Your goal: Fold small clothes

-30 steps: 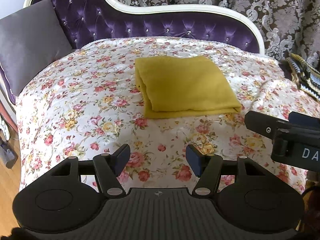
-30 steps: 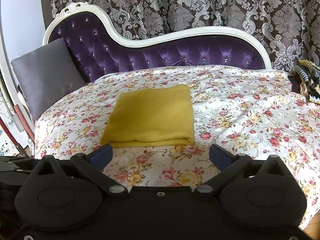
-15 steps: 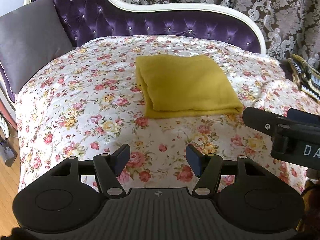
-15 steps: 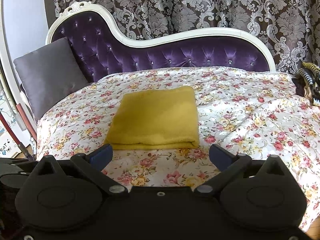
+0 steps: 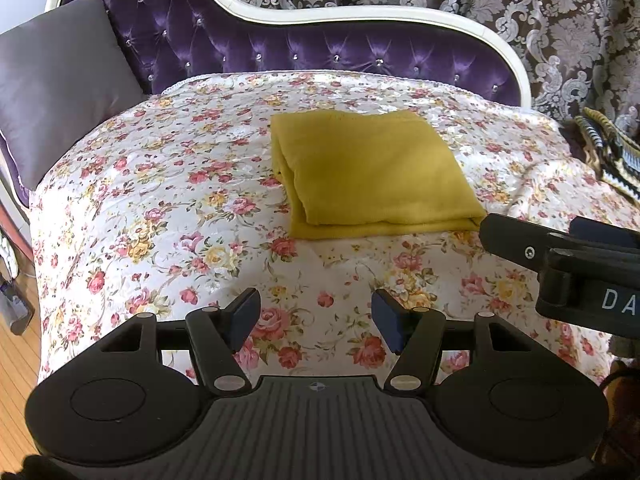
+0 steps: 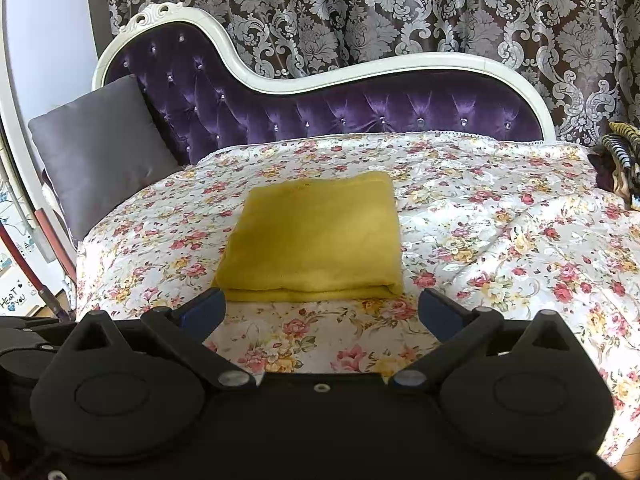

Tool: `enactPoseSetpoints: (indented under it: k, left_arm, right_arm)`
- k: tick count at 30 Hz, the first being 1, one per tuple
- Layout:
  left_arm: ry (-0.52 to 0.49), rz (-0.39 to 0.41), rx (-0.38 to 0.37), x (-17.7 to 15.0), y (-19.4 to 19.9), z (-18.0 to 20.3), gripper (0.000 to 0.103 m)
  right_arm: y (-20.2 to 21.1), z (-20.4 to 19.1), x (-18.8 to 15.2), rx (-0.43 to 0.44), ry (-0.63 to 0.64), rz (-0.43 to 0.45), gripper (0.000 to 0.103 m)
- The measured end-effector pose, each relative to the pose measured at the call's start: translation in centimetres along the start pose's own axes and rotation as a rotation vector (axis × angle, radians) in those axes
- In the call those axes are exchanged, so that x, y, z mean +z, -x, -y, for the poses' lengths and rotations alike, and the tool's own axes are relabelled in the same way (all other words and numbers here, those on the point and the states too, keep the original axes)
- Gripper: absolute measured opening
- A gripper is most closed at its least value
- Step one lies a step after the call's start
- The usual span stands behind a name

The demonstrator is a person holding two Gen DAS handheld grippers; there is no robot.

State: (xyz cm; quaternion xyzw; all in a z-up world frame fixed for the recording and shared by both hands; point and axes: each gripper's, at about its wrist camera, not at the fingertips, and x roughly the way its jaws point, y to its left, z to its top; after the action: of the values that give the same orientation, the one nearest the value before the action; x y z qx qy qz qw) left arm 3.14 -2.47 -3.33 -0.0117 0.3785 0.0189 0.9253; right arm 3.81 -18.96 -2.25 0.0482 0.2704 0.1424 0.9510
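A mustard-yellow garment (image 5: 372,172) (image 6: 316,236) lies folded into a neat rectangle in the middle of the floral bedspread (image 5: 160,200) (image 6: 500,248). My left gripper (image 5: 316,316) hovers open over the spread, short of the garment's near edge, with nothing between its fingers. In the right wrist view my right gripper (image 6: 320,312) stands open just in front of the garment's near fold, its blue pads apart and holding nothing. The right gripper's black body (image 5: 568,268) shows at the right edge of the left wrist view.
A purple tufted backrest (image 6: 360,108) with a white frame runs behind the spread. A grey cushion (image 5: 56,80) (image 6: 100,152) leans at the left end. Striped fabric (image 5: 608,148) (image 6: 624,160) lies at the right end. Patterned curtains (image 6: 400,12) hang behind. Wooden floor (image 5: 16,360) shows lower left.
Both views have crept a little, so the garment sits slightly lower in the right wrist view. Grippers and garment are otherwise as before.
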Motion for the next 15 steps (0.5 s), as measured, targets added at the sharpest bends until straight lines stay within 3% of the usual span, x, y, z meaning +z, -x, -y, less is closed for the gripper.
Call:
enactPoseSetpoints:
  k: [15]
  left_arm:
    - [-0.003, -0.001, -0.003, 0.0, -0.07, 0.04, 0.06]
  right_arm:
    - [-0.27, 0.06, -0.28, 0.006, -0.013, -0.012, 0.102]
